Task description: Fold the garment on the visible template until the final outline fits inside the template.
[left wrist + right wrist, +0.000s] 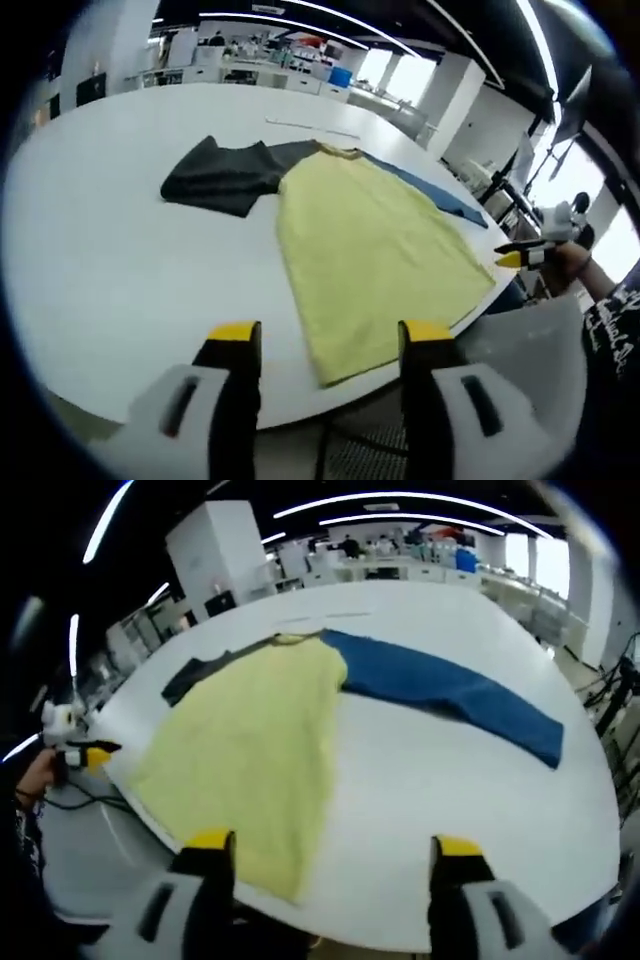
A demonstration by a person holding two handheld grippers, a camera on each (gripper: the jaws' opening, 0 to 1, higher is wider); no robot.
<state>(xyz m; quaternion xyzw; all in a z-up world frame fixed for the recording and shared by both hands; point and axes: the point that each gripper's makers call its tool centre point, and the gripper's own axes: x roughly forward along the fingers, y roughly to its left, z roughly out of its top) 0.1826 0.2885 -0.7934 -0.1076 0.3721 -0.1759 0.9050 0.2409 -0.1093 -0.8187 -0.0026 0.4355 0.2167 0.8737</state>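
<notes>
A large white round-edged counter (pixel 120 260) carries everything. On it lies the yellow short-sleeved cloth garment (pixel 375 250), spread flat, its collar pointing away toward the far side of the counter and its hem at the near edge, so its long axis runs from near edge to far. In the right gripper view the same garment (pixel 250 750) has a long blue cloth piece (pixel 440 695) stretching out from its collar end, flat and slanting toward the counter's other rim. A dark grey cloth piece (pixel 225 175) lies beside the collar on the opposite side, touching the yellow fabric; the right gripper view shows just a sliver of it (pixel 195 680). Behind the counter stand white desks and a white pillar. The left tool (pixel 330 345) hangs off the near edge, its yellow-tipped jaws spread and grasping nothing. The right tool (pixel 335 855) likewise hovers released beside the hem.
</notes>
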